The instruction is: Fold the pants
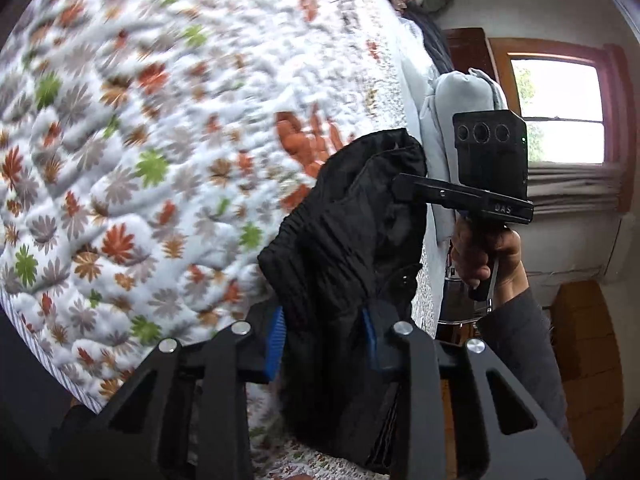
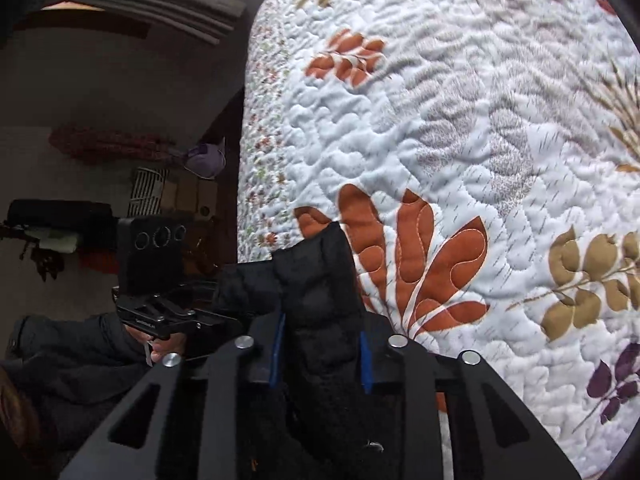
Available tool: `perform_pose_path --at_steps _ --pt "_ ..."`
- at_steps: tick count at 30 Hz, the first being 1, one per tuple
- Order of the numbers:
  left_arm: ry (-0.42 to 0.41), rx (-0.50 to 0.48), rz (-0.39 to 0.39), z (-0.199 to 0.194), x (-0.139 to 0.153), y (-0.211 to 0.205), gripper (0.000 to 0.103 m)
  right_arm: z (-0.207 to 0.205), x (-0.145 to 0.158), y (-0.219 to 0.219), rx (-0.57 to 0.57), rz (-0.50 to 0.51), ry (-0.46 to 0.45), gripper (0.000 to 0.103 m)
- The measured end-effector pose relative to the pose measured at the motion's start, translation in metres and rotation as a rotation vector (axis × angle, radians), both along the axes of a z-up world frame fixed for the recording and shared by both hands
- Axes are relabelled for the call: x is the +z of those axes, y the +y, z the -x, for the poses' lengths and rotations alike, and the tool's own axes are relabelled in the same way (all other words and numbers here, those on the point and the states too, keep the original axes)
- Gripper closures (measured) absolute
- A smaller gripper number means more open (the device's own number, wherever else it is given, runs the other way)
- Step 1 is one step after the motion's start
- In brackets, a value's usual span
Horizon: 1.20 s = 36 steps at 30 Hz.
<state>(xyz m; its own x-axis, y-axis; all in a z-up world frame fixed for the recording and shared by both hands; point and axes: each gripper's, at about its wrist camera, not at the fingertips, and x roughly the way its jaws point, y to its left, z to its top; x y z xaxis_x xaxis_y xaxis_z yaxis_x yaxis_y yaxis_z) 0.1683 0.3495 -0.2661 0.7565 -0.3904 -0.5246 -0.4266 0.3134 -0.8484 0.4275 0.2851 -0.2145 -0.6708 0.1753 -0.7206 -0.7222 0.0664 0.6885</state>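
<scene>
The black pants [image 1: 348, 232] hang in the air above the bed, bunched and ribbed at the waistband. My left gripper [image 1: 324, 344] is shut on one end of the waistband. In the same view the right gripper's fingers [image 1: 412, 186] bite into the far side of the cloth. In the right wrist view my right gripper [image 2: 322, 354] is shut on the pants [image 2: 320, 292], and the left gripper [image 2: 208, 312] holds the cloth at the left. Both grippers are raised and close together.
A white quilt with orange, green and brown leaf prints [image 1: 160, 140] covers the bed [image 2: 460, 120]. Pale pillows [image 1: 448, 128] lie at the bed's head. A window [image 1: 560, 112] and wooden furniture [image 1: 584, 344] stand beyond. A dark shelf with clutter [image 2: 80, 224] lies left.
</scene>
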Motion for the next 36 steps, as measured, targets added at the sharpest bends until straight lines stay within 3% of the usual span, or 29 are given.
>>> perform_pose_path --at_steps 10,17,21,26,32,36 --pt "-0.112 -0.056 -0.107 -0.006 0.074 -0.034 0.076 -0.005 0.074 -0.039 -0.013 -0.081 -0.07 0.079" --pt "-0.219 -0.166 -0.199 -0.013 0.139 -0.095 0.077 0.002 0.153 -0.116 -0.069 -0.133 -0.168 0.079" --pt "-0.275 -0.262 -0.244 -0.018 0.17 -0.144 0.077 0.004 0.192 -0.182 -0.12 -0.139 -0.229 0.079" --pt "-0.32 -0.409 -0.296 -0.022 0.195 -0.219 0.077 0.006 0.22 -0.271 -0.206 -0.14 -0.274 0.079" --pt "-0.353 -0.595 -0.355 -0.034 0.206 -0.314 0.077 0.013 0.234 -0.39 -0.343 -0.173 -0.297 0.08" --pt "-0.362 -0.714 -0.414 -0.04 0.203 -0.385 0.077 0.017 0.224 -0.472 -0.438 -0.192 -0.282 0.08"
